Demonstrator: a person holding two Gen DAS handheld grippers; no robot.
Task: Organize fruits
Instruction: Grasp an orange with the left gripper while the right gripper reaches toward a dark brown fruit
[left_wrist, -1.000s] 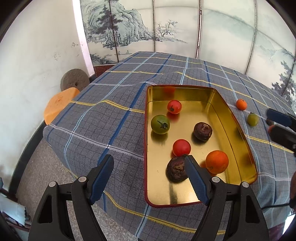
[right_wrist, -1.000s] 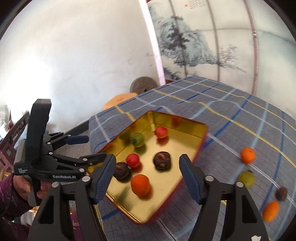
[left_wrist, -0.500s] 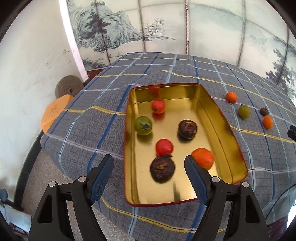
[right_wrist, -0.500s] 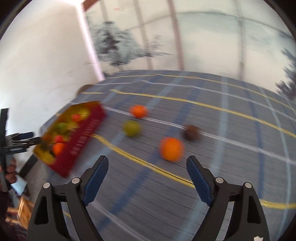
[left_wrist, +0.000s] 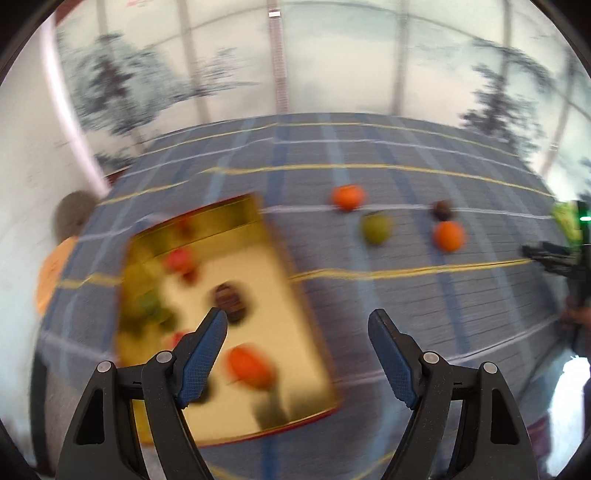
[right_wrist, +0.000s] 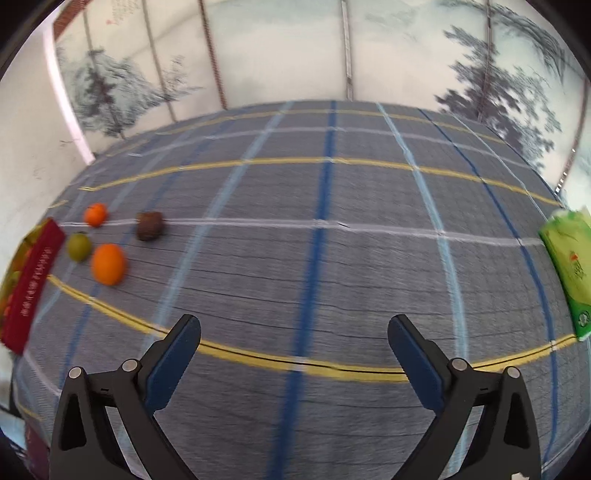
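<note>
Four fruits sit loose on the plaid tablecloth, right of the gold tin: small orange fruit far-left, dark brown fruit just right of it, green fruit nearer, bigger orange fruit nearest. They're bunched close to the tin's red outer wall, prob. because that's the sorting target & these are the ones left to go in.

Right gripper hangs over bare cloth, well right of the fruit; jaws opening wide, nothing between them. Looks like it's readying for a pick, most likely the bigger orange fruit since that's the closest one.

Left gripper hovers over the tin's near-right corner, jaws apart, holding nothing. Left finger overlaps the tin interior in view only; whether it's actually touching, can't tell.

Tin contents (left wrist view v. blurred): a red fruit toward the far end, a dark brown one mid, greenish one at left, orange one near. More may be hidden behind the finger.

Green packet lies at the far-right table edge, apart from the fruit & prob. not part of the job.
</note>
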